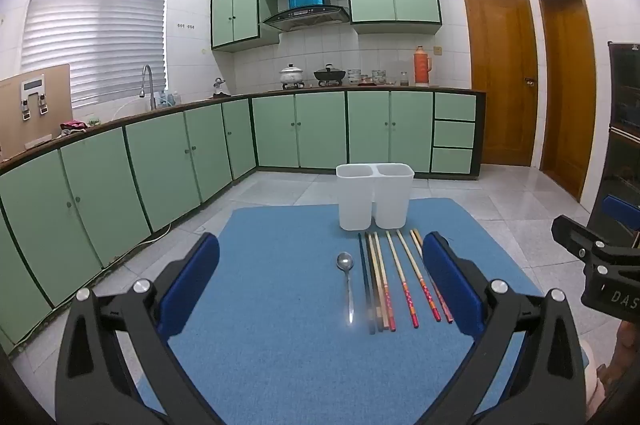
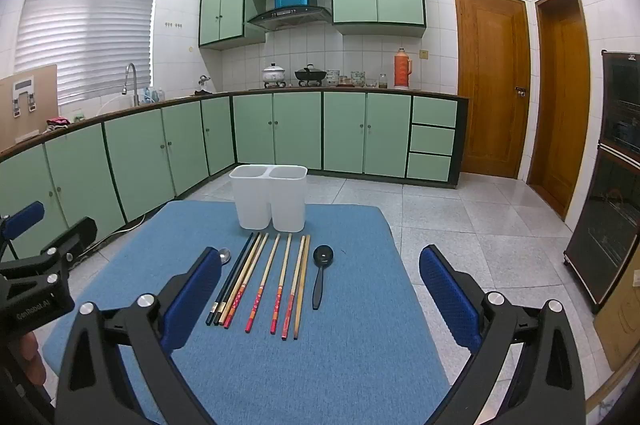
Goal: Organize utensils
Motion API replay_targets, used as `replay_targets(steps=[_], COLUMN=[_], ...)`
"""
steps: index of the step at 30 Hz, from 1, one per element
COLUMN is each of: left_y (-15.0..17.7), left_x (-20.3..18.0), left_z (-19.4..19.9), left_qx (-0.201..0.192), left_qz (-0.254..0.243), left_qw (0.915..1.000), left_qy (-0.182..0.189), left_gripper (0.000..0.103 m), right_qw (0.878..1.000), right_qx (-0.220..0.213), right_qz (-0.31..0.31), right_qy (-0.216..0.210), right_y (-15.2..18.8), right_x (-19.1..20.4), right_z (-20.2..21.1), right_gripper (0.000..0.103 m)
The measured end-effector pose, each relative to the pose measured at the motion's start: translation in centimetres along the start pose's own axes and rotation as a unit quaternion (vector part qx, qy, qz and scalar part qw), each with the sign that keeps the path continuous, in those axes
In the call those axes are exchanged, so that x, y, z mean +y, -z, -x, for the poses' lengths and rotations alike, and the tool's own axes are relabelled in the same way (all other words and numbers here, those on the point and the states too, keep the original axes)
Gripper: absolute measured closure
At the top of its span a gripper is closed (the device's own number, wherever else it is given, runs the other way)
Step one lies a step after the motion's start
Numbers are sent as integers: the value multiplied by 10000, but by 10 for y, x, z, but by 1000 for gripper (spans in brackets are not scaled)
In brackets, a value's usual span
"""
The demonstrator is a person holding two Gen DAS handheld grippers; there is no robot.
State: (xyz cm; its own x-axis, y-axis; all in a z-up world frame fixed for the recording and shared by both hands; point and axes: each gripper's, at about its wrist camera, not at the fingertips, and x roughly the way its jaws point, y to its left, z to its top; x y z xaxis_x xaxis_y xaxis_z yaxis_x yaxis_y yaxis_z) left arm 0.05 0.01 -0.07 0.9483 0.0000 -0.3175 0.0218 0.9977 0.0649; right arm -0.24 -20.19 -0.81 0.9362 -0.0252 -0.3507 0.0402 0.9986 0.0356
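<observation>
Both wrist views show the starting layout. Your left gripper (image 1: 320,261) and right gripper (image 2: 320,265) both hang above the blue felt-like table mat (image 2: 360,365), jaws spread wide, holding nothing.

At the far edge of the mat stands the white plastic two-compartment holder (image 2: 269,197); both compartments look empty, though their floors are hidden. In front of it lie the utensils, side by side and pointing toward the holder: a polished metal spoon (image 1: 346,277) at the left, a row of long chopsticks (image 2: 260,281) (dark ones at the left, pale wooden ones with red patterned ends beside them), and a black plastic spoon (image 2: 320,275) at the right.

Expect all of these to be light and rigid. The chopsticks are thin and lie flat, some touching, so they are likely to roll or slip; close on one near mid-length, across its width. The metal spoon looks slick; take it by the handle, not the bowl.
</observation>
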Motion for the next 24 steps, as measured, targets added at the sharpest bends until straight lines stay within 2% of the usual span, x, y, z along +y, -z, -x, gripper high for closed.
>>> replay_targets(steps=[24], left_y=[-2], left_x=[-1], left_z=[0], left_qx=[-1], left_qz=[-12], left_qw=[10000], left_qy=[-18], left_gripper=[5], right_qw=[10000], right_qx=[-1], right_qz=[-4], right_qy=[0], right_y=[0], right_x=[0], right_z=[0], right_gripper=[6])
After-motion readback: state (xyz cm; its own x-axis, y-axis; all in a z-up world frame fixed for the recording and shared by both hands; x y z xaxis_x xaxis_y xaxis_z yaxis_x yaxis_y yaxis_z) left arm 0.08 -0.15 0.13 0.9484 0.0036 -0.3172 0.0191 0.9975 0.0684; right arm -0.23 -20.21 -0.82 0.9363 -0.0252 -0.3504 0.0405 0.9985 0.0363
